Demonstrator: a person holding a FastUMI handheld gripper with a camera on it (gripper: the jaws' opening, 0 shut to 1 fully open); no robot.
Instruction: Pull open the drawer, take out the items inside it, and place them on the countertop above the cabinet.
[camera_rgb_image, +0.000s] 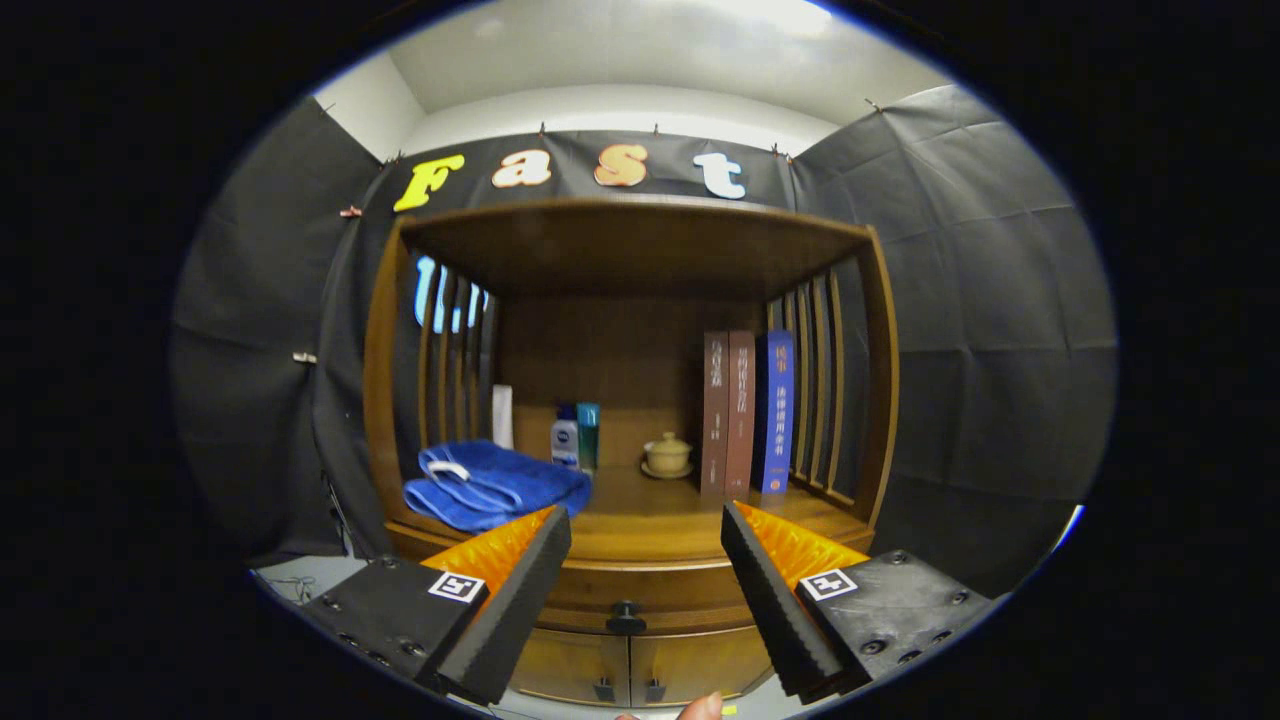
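Hovering in front of the brown wooden cabinet (630, 400), the tool (646, 545) is spread wide, grasping nothing. The closed wooden drawer (640, 590) sits between the fingers, its small dark round knob (626, 617) at six o'clock from the tool's centre. I judge the opening step hasn't begun; next the fingers must drop and close on that knob, then pull straight back. The table (650, 520) above already carries a folded blue towel (490, 485) at nine o'clock and upright books (745, 415) at one o'clock. The drawer's contents are hidden; a fingertip (700, 707) is cut off below.
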